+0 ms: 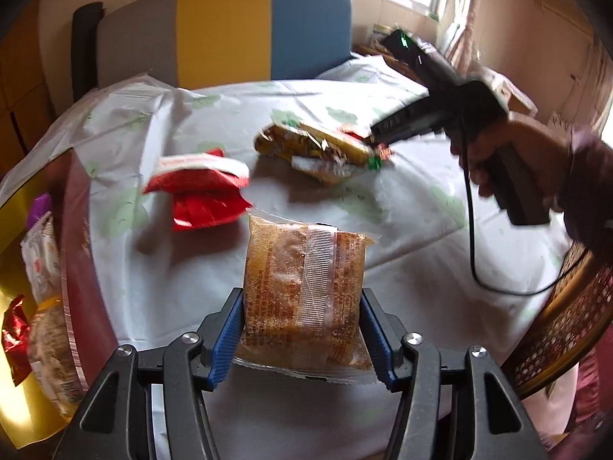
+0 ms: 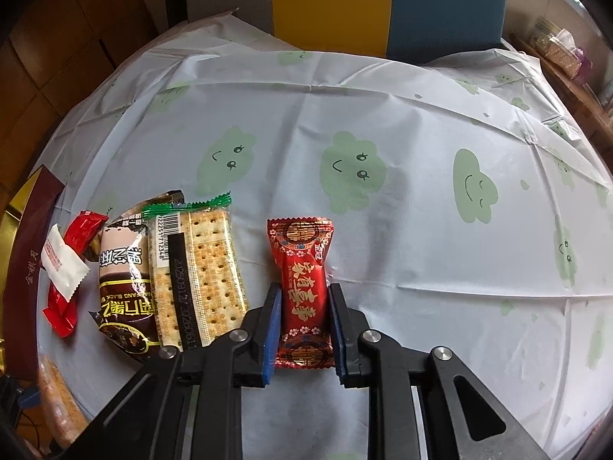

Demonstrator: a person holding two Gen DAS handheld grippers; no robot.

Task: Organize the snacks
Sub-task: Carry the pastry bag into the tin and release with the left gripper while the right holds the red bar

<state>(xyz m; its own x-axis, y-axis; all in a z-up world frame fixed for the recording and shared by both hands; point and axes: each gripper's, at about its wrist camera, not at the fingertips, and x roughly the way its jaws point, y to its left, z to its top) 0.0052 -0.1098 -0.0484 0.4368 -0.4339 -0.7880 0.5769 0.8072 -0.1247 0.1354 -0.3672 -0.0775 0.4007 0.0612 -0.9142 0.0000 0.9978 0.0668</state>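
Holding snacks [image 1: 302, 295], box [image 1: 82, 268] part-filled.

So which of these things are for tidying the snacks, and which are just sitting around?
For the job:
- brown snack pack in the left tool
- red candy pack between the right tool's fingers
- cracker pack
- dark bun pack
- red-and-white packet
- gold box holding snacks

Just around:
- tablecloth
- colourful chair
- wicker chair
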